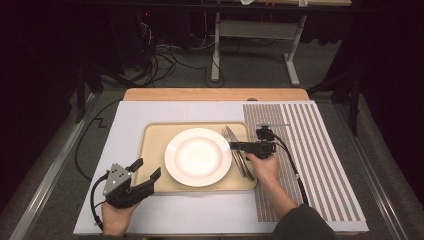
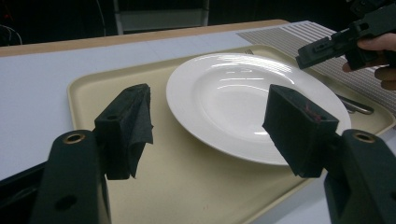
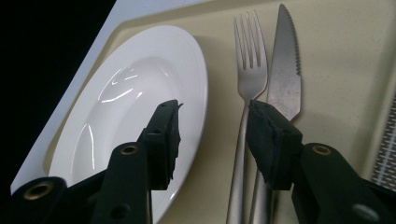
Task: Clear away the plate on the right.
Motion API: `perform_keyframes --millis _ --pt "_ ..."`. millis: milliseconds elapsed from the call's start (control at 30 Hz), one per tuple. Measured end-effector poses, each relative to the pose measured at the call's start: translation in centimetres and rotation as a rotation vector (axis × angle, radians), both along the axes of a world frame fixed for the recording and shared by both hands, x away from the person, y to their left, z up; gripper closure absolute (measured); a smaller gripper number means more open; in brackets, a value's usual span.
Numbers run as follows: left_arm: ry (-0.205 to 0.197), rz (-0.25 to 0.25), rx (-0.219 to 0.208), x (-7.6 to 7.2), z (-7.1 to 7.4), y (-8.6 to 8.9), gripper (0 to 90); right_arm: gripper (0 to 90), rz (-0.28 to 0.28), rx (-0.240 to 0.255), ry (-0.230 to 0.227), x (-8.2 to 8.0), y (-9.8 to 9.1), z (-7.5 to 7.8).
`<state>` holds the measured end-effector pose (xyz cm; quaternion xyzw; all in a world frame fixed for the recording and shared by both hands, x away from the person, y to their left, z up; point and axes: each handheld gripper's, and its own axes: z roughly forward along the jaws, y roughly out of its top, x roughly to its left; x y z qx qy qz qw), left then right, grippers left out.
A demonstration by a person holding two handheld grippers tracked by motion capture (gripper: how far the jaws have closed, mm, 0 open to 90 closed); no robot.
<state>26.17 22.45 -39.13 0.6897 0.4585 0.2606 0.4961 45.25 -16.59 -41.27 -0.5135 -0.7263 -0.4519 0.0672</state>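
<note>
Your right gripper [image 3: 212,135] hovers with jaws spread and empty above the fork [image 3: 247,93], which lies on the tray [image 1: 150,150] between the plate [image 1: 197,156] and knife [image 3: 286,70], while your left gripper [image 1: 148,169] rests spread near the tray's corner.

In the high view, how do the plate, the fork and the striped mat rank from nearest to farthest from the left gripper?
Measured from the left gripper at the tray's near-left corner:
1. The plate, in the middle of the tray, just to the gripper's right.
2. The fork, beyond the plate's right rim, lying beside the knife.
3. The striped mat, on the table's right side, past the tray.
</note>
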Motion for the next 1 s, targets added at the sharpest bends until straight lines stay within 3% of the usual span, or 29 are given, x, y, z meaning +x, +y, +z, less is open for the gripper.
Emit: perform_keyframes --millis 1000 --pt "0.003 0.0 -0.001 0.1 0.0 0.0 33.0 54.6 -0.029 0.028 -0.032 -0.7 -3.5 0.8"
